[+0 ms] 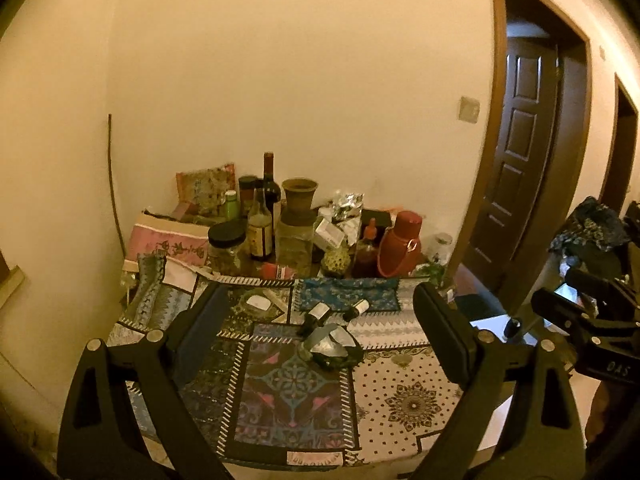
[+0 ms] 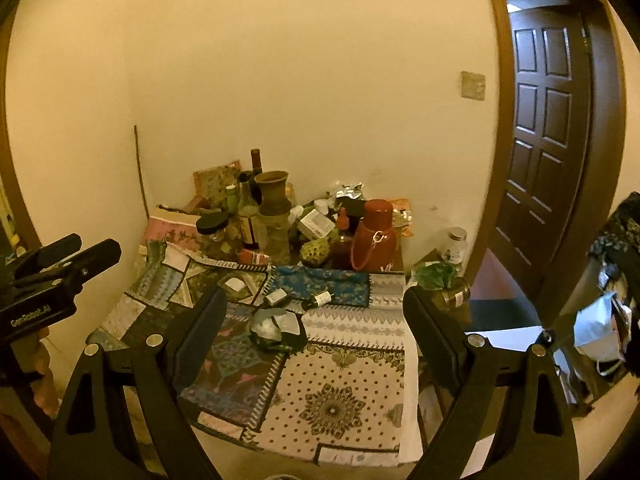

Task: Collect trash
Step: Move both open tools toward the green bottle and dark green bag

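Observation:
A crumpled green and silver wrapper [image 1: 330, 344] [image 2: 276, 328] lies mid-table on the patterned cloth [image 1: 408, 400] [image 2: 340, 392]. Just behind it lie two small brown bottles with white labels [image 1: 318, 314] [image 2: 320, 299]. A small white item [image 1: 258, 302] [image 2: 236, 285] sits further left. My left gripper [image 1: 322, 292] [image 2: 96, 246] hangs open before the table's near edge, nothing between its fingers. My right gripper [image 2: 316, 296] [image 1: 556, 286] is beside it on the right, also open and empty. Both are short of the wrapper.
Bottles, jars, a clay vase [image 1: 299, 194] and a red flask [image 1: 400, 244] [image 2: 374, 236] crowd the back of the table against the wall. A dark wooden door [image 2: 548, 120] stands to the right. A white bag [image 2: 600, 328] sits at the far right.

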